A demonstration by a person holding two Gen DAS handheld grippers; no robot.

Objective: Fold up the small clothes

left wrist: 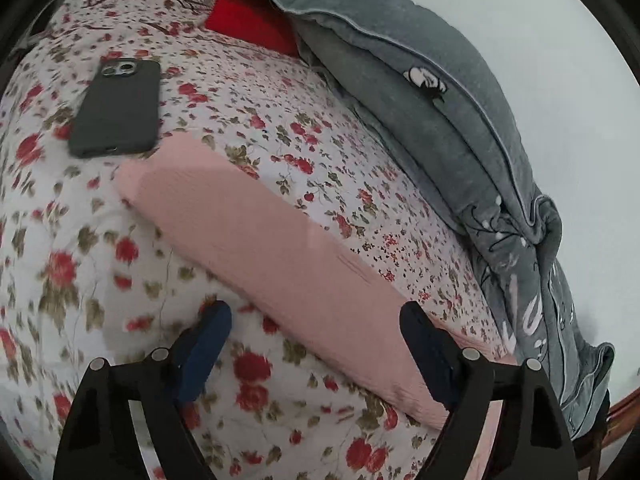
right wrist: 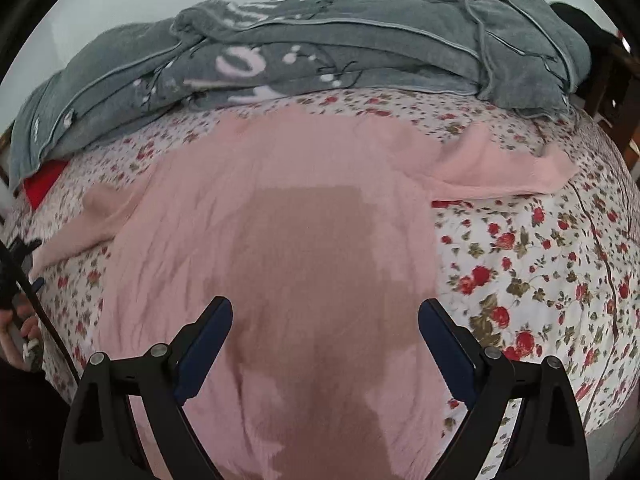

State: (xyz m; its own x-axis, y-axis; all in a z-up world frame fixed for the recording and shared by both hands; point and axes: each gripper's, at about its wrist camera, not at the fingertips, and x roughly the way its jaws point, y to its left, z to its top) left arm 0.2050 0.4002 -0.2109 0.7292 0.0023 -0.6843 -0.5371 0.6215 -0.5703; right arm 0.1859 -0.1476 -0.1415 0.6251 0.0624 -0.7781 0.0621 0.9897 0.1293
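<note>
- Pink garment: lies spread flat on the bed, on the flowered sheet. In the right wrist view its body runs from the near edge away toward the grey blanket, which lies bunched along the far side of the bed.
- Sleeves: one sleeve reaches out to the right at the far end of the garment; the other sleeve reaches out to the left. Both lie flat on the sheet.
- In the left wrist view, a long strip of the same pink garment shows; its long axis runs on a diagonal from the upper left to the lower right of the view.
- Right tool: fingers apart, nothing between them. It hangs over the near part of the garment body; a shadow falls on the cloth beyond it. Contact with the cloth cannot be told.
- Left tool: fingers apart, nothing gripped. The pink strip passes between and under the fingertips; its right finger is over the cloth, its left finger over bare sheet.
- Phone: dark, lies face down on the sheet, just beyond the far end of the pink strip, apart from it.
- Red cloth: partly under the blanket's far end.
</note>
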